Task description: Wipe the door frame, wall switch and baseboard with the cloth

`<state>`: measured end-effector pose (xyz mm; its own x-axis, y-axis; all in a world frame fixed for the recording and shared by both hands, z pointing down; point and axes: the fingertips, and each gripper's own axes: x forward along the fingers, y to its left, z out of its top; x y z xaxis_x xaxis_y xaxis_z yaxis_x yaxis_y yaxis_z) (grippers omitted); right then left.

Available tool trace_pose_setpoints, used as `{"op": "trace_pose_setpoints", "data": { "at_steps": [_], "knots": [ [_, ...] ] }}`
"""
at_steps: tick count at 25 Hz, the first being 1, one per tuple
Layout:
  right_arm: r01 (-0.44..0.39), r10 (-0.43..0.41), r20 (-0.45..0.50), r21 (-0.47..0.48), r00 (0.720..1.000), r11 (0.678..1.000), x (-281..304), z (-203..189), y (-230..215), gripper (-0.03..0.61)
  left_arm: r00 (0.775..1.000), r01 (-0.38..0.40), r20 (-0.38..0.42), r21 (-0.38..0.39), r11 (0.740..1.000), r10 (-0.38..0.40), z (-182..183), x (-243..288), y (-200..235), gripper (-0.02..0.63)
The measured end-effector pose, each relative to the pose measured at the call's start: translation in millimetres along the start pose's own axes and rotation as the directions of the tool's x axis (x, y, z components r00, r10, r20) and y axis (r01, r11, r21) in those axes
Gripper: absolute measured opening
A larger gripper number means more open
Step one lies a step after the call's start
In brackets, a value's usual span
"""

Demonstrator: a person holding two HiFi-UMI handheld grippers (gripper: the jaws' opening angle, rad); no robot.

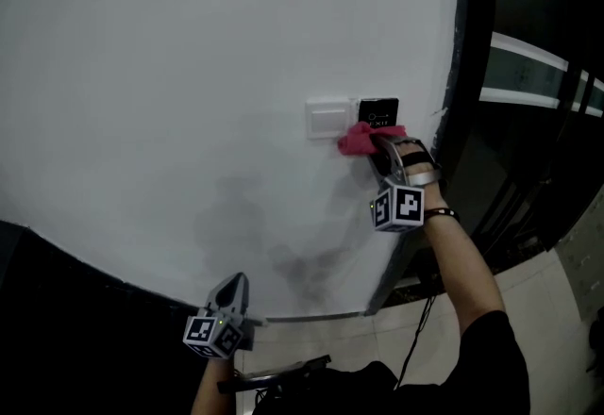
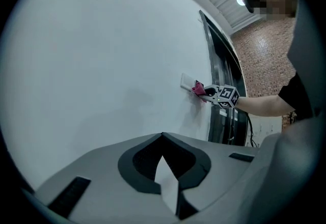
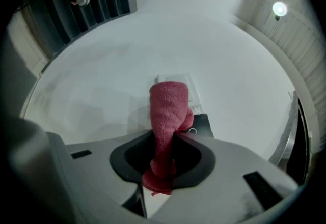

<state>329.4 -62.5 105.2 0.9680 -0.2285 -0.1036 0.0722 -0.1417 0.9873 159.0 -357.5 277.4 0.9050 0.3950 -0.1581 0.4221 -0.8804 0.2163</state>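
The right tongs [image 3: 164,141] are clamped shut on a pink-red cloth [image 3: 168,106]. A bunched tail of the cloth hangs behind the jaws, and a rolled length sticks out ahead of the tips. That leading end is pressed against the white wall [image 1: 189,74]. It lies on the lower edge of the white wall switch [image 1: 328,118], which sits directly ahead of these tongs. A small black panel [image 1: 378,111] is fixed just beside the switch, touching its edge, a little to the right of the tongs' tips. Further right of the tongs runs the dark door frame [image 1: 462,74], near the cloth but apart from it. A bare forearm [image 1: 458,253] with a band at the wrist reaches up behind the tongs, and their marker cube [image 1: 398,207] sits just below the jaws. The left tongs [image 1: 234,283] are well below and to the left of the right pair. They point at a plain stretch of wall without touching it. Their jaws meet at the tips and have nothing between them. Just to the right of them, at the foot of the wall, lies the thin grey baseboard [image 1: 311,316]. The pale tiled floor [image 1: 566,309] lies beyond it.
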Motion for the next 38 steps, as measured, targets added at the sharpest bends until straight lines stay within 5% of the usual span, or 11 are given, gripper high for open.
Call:
{"op": "trace_pose_setpoints", "data": {
  "at_steps": [7, 10, 38],
  "knots": [
    [0.157, -0.157, 0.025, 0.023, 0.987, 0.987, -7.2, 12.5, -77.7, 0.089, 0.999, -0.028, 0.025, -0.020, 0.999, 0.028, 2.3, -6.0, 10.7, 0.000],
    [0.160, -0.160, 0.001, 0.010, 0.987, 0.987, 3.3, 10.0, -94.9, 0.089, 0.999, -0.024, 0.028, -0.020, 1.000, 0.025, 5.5, -6.9, 7.9, 0.000],
    [0.004, -0.002, -0.047, 0.029, 0.999, 1.000, 5.6, -4.7, -2.3, 0.089, 0.999, -0.035, -0.038, -0.013, 0.999, 0.034, -17.2, -15.9, 6.2, 0.000]
  ]
}}
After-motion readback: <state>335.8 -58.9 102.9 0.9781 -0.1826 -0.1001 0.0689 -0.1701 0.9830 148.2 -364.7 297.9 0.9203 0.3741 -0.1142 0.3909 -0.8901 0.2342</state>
